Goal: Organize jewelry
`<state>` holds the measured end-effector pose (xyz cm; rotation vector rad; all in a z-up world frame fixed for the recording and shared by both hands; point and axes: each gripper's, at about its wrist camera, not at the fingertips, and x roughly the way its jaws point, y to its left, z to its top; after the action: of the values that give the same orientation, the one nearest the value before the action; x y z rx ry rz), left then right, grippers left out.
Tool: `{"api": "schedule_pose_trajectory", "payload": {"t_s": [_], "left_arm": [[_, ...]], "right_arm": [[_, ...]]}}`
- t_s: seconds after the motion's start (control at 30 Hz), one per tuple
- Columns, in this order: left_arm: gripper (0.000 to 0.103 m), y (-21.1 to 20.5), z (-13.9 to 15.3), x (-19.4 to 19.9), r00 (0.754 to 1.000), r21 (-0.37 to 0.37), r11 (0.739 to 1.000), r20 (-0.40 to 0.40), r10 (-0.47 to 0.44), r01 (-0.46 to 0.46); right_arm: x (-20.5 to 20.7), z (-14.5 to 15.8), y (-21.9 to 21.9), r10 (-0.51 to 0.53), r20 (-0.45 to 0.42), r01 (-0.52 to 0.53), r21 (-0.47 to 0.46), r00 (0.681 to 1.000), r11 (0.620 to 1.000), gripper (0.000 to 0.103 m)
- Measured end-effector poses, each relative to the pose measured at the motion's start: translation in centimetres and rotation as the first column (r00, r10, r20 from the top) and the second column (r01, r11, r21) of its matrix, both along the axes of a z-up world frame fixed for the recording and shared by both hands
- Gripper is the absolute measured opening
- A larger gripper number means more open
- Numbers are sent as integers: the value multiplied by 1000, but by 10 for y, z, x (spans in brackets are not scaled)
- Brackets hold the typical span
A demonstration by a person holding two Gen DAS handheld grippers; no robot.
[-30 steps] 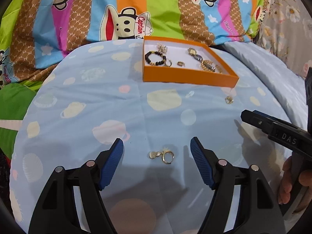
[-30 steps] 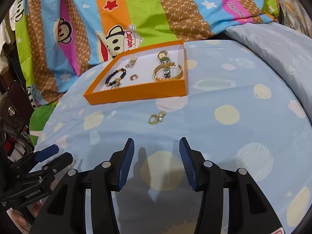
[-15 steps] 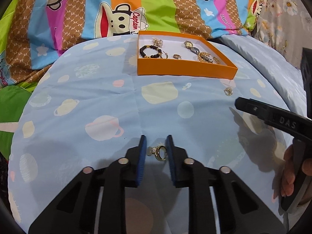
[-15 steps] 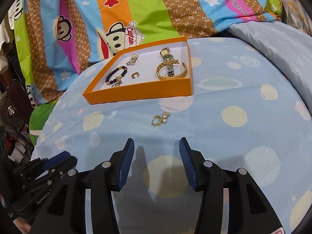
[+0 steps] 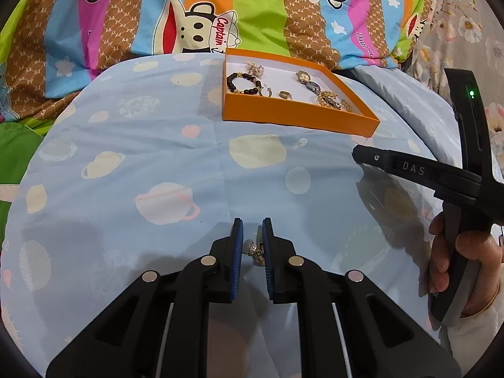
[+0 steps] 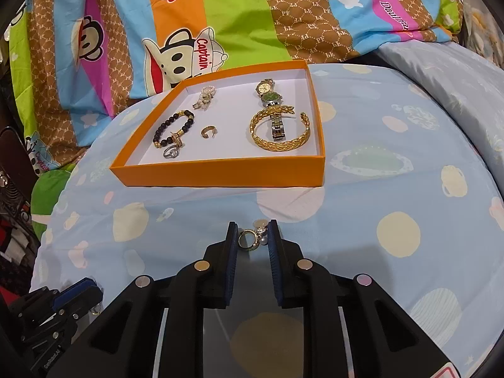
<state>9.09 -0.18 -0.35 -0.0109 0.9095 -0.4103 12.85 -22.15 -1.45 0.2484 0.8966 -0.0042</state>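
where a second ago both sets of jaws stood wide over loose pieces, both are now pinched in. left gripper (image 5: 252,242) closed first: its blue pads now squeeze a small gold earring (image 5: 256,249) with a pale bead, only a narrow gap left, and it has not shifted since. right gripper (image 6: 252,240) has just been closing, within the last half second; its pads now clamp a gold ring with a pearl charm (image 6: 250,238), ring toward the left pad, charm against the right one. a second ago that ring lay on the sheet ahead of the open jaws; the gripper has come forward onto it.

landmark is the orange tray (image 6: 220,174). right-held ring sits just in front of the tray's near wall, over the blue planet-print sheet (image 6: 393,189). left-held earring is well in front of the tray, nearer the camera. tray contents unchanged: black bead bracelet (image 6: 173,127), gold bangle (image 6: 280,145), watch (image 6: 271,100), small rings.

in the left view the right gripper's handle shows at the right, a hand (image 5: 456,267) wrapped round it.
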Motion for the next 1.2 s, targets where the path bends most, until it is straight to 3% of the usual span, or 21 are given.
{"api": "schedule_pose_trajectory", "payload": {"t_s": [0.17, 0.2, 0.53, 0.67, 0.83, 0.93, 1.0, 1.2], "left_arm": [[10, 5, 2, 0, 1000, -16, 1000, -6, 11, -11], [0, 7, 4, 0, 1000, -22, 1000, -6, 15, -15], [0, 24, 29, 0, 1000, -70, 997, -3, 19, -19], [28, 14, 21, -13, 1000, -48, 999, -18, -8, 8], [31, 2, 4, -14, 998, -32, 999, -58, 0, -1], [28, -3, 2, -19, 1000, 13, 1000, -23, 0, 1], [11, -5, 0, -20, 1000, 31, 1000, -13, -5, 6], [2, -4, 0, -20, 1000, 22, 1000, -13, -11, 12]], "right_arm": [[-5, 3, 0, -3, 19, 3, -1, 1000, 1000, 18], [-6, 5, -1, -4, 26, 4, 1, 1000, 1000, 18], [-26, 16, -13, -24, 59, 21, 38, 998, 999, 18], [-31, 16, -15, -27, 58, 24, 47, 998, 999, 18], [-34, 15, -13, -19, 58, 16, 49, 998, 999, 18], [-35, 15, -12, -15, 58, 12, 49, 998, 999, 18], [-36, 15, -12, -14, 58, 11, 50, 998, 999, 18], [-37, 14, -9, -5, 58, 2, 51, 998, 999, 18]]}}
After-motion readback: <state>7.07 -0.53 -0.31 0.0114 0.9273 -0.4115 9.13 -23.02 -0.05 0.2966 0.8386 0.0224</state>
